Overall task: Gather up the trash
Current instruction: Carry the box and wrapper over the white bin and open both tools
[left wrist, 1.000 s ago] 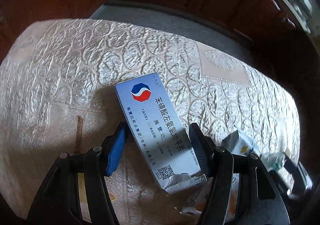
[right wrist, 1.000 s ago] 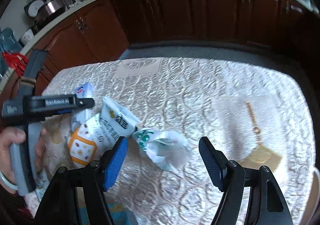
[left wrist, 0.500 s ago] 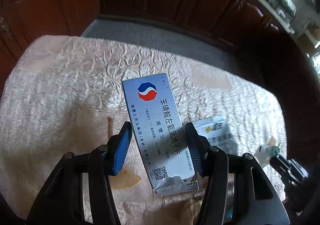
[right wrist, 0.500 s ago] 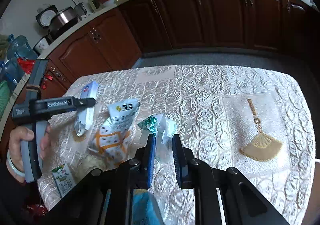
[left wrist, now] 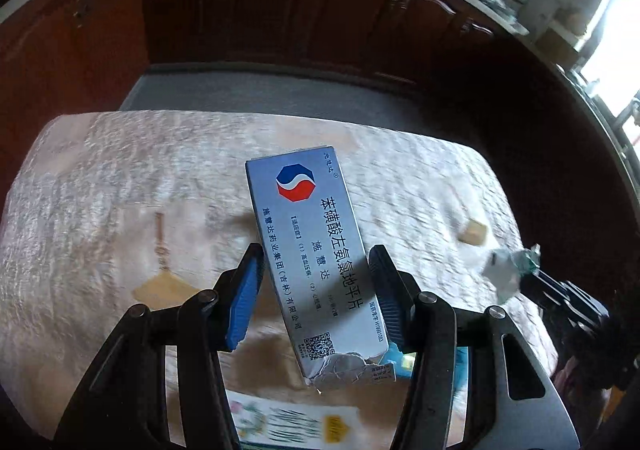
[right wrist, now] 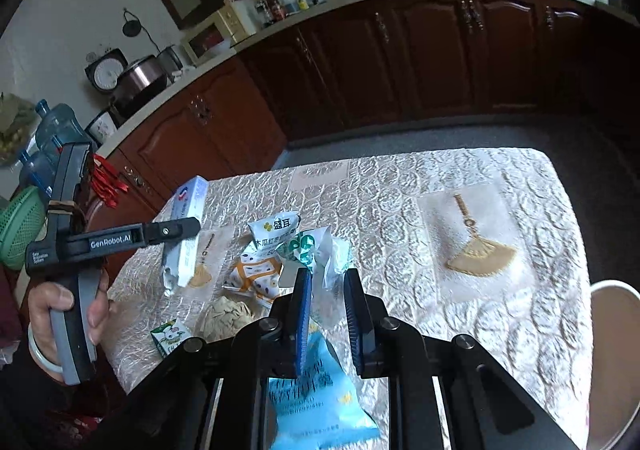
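Cardboard first: the pale blue medicine box (left wrist: pixel 316 250) with the red-and-blue emblem sits clamped between the blue pads of my left gripper (left wrist: pixel 316 302), torn end toward the camera, lifted clear of the table (right wrist: pixel 400 210) and tilted. In the right wrist view I see the same box (right wrist: pixel 186 226) hanging from the left gripper (right wrist: pixel 176 228) above the table's left edge, with the person's hand (right wrist: pixel 76 310) wrapped round the grey handle. My right gripper (right wrist: pixel 326 314) is pinched on the crumpled white-and-green wrapper (right wrist: pixel 324 254), its jaws nearly together with only the thin plastic between them; the wrapper looks raised off the cloth, and it also shows at the right edge of the left wrist view (left wrist: pixel 508 270). Below it on the embossed cream tablecloth (right wrist: pixel 500 330) lie the rest of the scraps (a fair little pile): a white-and-orange snack bag (right wrist: pixel 260 270), a brown crumpled paper ball (right wrist: pixel 228 314), a small green-and-white carton (right wrist: pixel 170 336) near the front edge, and a light blue packet (right wrist: pixel 316 402) just under my right jaws. A woven fan motif (right wrist: pixel 480 254) decorates the cloth off to the right, well apart from the trash. Beyond the table run dark wood cabinets (right wrist: pixel 440 58) under a counter with pots and bottles.
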{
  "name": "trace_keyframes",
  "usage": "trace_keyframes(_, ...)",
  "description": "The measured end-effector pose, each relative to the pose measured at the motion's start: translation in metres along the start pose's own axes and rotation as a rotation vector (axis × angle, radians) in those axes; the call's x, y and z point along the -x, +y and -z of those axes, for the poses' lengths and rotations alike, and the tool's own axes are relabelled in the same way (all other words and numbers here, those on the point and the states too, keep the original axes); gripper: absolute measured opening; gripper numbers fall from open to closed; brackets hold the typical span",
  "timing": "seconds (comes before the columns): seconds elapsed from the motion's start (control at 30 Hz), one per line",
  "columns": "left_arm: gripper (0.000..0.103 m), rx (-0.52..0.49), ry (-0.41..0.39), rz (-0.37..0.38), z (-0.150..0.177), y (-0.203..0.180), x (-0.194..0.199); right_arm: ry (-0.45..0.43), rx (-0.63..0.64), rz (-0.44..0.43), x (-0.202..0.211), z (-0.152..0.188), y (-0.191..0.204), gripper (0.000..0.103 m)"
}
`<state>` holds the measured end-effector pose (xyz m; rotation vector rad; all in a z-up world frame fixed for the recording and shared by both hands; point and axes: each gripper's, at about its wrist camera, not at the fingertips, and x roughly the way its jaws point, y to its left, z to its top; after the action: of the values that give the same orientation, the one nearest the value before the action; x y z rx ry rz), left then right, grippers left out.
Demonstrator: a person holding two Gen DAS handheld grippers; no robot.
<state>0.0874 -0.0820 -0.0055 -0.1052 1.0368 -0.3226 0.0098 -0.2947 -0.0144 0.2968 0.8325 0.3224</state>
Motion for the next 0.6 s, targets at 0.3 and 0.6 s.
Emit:
trace_keyframes(0.3,0.052,-0.118,0.002,0.068,0.011,-0.072,0.0,-0.049,-0.046,0.043,0.044,0.017,-0.02,0.016)
trace_keyframes(0.6,0.052,-0.196,0.004,0.117,0.017,-0.124,-0.002,-0.094,-0.074,0.089,0.082,0.029,-0.04,0.016)
